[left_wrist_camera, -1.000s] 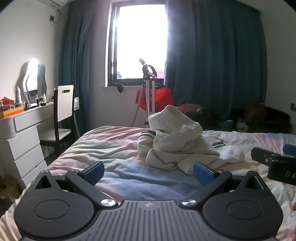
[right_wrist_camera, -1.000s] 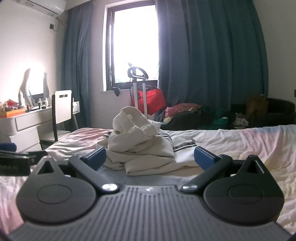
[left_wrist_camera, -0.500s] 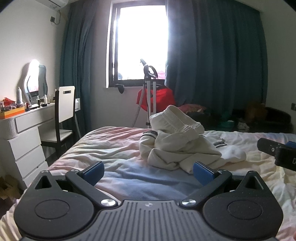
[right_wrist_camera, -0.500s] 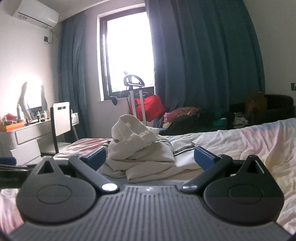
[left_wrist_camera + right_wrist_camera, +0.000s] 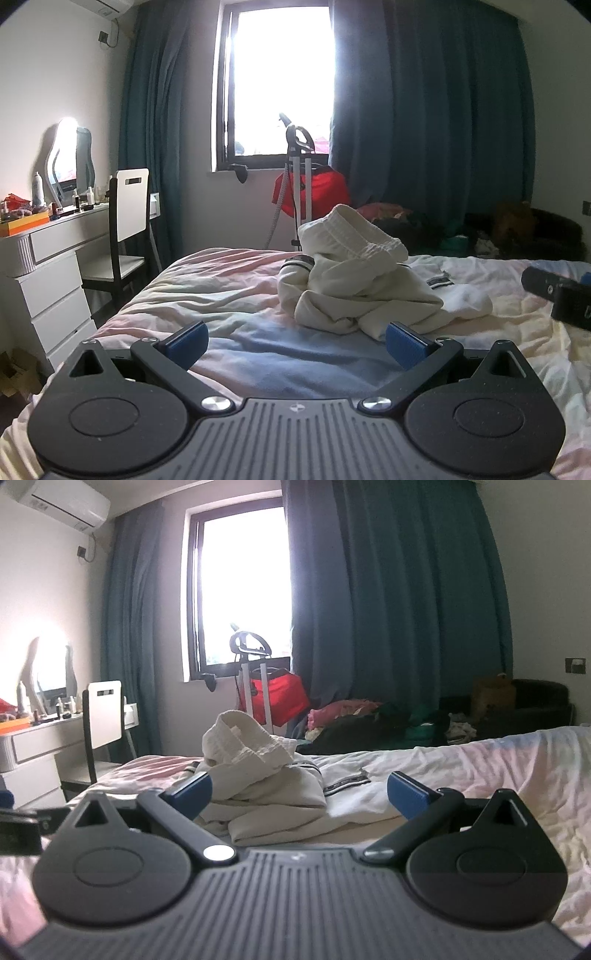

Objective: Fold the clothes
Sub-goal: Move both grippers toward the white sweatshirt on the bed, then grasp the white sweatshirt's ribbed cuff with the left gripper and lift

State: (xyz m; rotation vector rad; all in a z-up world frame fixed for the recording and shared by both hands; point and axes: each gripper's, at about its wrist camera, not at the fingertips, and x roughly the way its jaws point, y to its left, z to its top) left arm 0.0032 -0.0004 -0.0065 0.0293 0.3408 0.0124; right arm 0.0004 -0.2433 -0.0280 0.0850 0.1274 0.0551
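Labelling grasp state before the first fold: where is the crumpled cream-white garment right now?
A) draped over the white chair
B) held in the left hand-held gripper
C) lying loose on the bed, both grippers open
C: the crumpled cream-white garment lies on the pastel bedsheet, ahead of the open left hand-held gripper and right hand-held gripper.

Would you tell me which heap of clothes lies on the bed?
The cream-white heap with its ribbed waistband sticking up lies on the bed; the pink, dark and green heap sits beyond it, under the curtain.

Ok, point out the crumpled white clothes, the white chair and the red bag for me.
white clothes (image 5: 354, 291), left wrist view, on the middle of the crumpled heap on the bed.
white chair (image 5: 130, 205), left wrist view, on its backrest.
red bag (image 5: 280, 698), right wrist view, on its front face below the window.
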